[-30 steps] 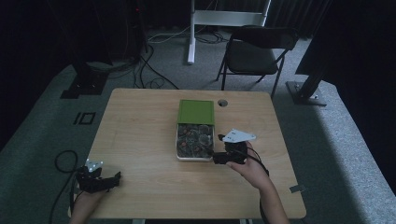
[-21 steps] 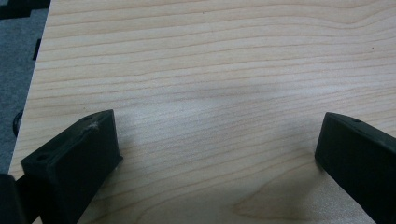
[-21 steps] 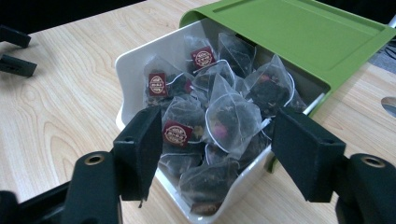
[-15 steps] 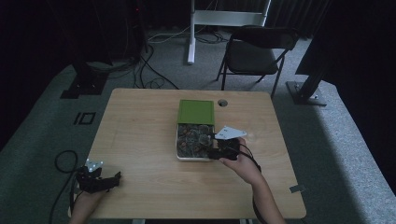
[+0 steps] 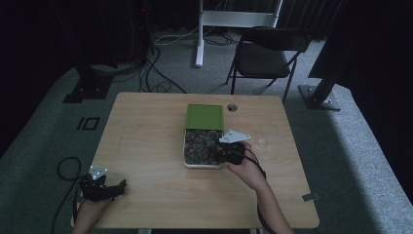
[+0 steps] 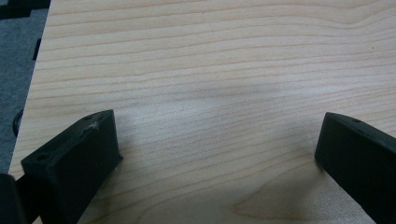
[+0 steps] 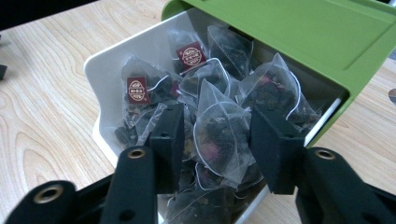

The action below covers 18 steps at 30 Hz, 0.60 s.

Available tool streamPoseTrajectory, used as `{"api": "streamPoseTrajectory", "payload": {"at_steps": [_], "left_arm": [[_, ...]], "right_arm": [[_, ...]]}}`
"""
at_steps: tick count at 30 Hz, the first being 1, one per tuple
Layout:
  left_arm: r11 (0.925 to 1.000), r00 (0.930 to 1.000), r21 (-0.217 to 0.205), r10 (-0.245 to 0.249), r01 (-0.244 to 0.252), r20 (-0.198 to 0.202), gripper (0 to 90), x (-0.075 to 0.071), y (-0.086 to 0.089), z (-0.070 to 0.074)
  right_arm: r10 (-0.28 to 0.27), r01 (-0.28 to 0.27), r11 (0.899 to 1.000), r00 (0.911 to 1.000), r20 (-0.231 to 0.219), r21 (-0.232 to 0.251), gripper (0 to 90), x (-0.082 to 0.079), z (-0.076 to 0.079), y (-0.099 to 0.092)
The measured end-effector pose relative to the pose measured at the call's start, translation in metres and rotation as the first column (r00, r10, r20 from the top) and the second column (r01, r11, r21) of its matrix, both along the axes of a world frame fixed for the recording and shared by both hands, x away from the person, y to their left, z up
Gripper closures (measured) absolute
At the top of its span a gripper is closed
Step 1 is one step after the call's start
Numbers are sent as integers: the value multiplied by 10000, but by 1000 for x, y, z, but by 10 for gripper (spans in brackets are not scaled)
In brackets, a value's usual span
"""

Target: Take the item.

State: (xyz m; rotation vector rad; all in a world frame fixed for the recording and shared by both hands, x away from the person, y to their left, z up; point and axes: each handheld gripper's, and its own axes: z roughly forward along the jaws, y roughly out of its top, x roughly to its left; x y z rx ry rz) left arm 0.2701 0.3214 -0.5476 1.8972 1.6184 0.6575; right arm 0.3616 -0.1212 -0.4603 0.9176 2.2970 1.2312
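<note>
A white box [image 5: 186, 157] with its green lid [image 5: 204, 116] slid back lies at the table's middle, full of several clear pyramid tea bags. My right gripper [image 5: 215, 152] reaches into it from the right. In the right gripper view its jaws [image 7: 215, 116] have just been closing and straddle one tea bag [image 7: 222, 142]. The right pad is at the bag's edge, and a thin gap stays on the left. My left gripper [image 5: 118, 185] rests at the table's near left corner, its jaws [image 6: 219, 149] wide open over bare wood.
The wooden table [image 5: 146, 131] has a cable hole [image 5: 232, 107] behind the lid. A folding chair [image 5: 265, 56] stands beyond the far edge. Red-labelled tags [image 7: 190, 54] lie among the bags. Cables trail on the floor at the left.
My right gripper has moved left from beside the box to over its contents. The left gripper has stayed put.
</note>
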Motion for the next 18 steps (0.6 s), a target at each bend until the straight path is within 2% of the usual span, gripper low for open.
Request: {"api": "streamPoseTrajectory", "payload": {"at_steps": [7,11,18], "left_arm": [[10000,10000,1,-1,1,-3,2,0,0,0],[10000,10000,5,-1,1,-6,2,0,0,0],[10000,10000,-2,0,0,-1,2,0,0,0]], "right_arm": [[-45,44,9994,10000,-27,-335,667,0,-3,5],[4,-6,9998,10000,-77,-196,806,0,-4,3],[195,-192,9996,9997,-171,185,820,-2,-3,0]]}}
